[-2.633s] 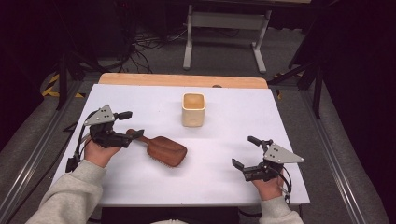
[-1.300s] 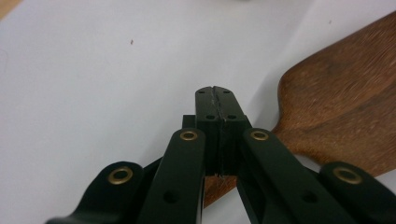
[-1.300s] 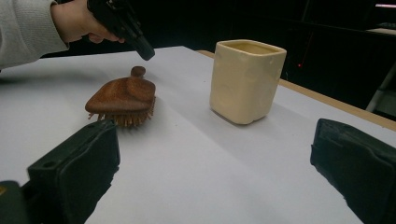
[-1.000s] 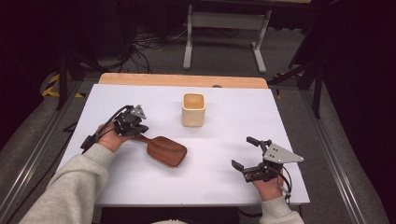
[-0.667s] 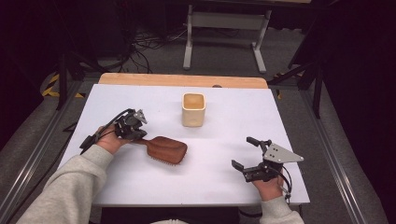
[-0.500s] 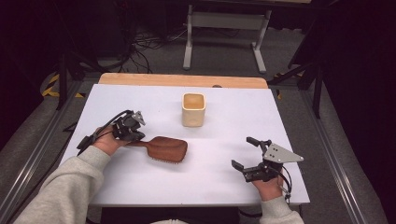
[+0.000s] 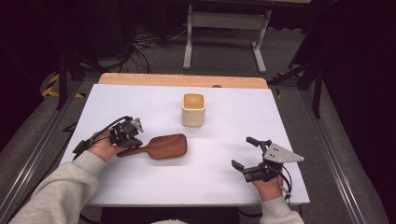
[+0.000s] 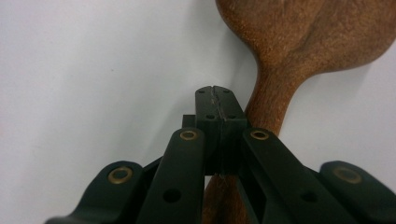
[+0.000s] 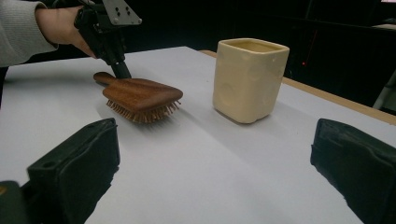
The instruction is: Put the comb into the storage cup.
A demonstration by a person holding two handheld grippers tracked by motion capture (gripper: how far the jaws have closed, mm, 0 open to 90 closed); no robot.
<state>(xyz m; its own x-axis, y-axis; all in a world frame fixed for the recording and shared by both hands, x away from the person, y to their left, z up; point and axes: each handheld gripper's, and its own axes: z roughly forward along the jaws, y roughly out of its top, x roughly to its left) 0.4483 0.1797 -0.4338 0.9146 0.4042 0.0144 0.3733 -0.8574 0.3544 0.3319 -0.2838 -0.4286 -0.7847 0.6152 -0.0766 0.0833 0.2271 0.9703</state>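
White tabletop [image 7: 289, 116], dark room behind. Left gripper [image 8: 219, 105] has its jaws pressed together with nothing between them, tips beside the handle of the brown wooden paddle hairbrush [image 7: 156, 145]; since a second ago it has nudged the brush, handle swinging toward 8 o'clock. Likely pushing, not lifting. Cream square ceramic cup [image 7: 193, 109] sits at 1 o'clock of brush. Right gripper [image 7: 247, 156] idle, jaws wide.
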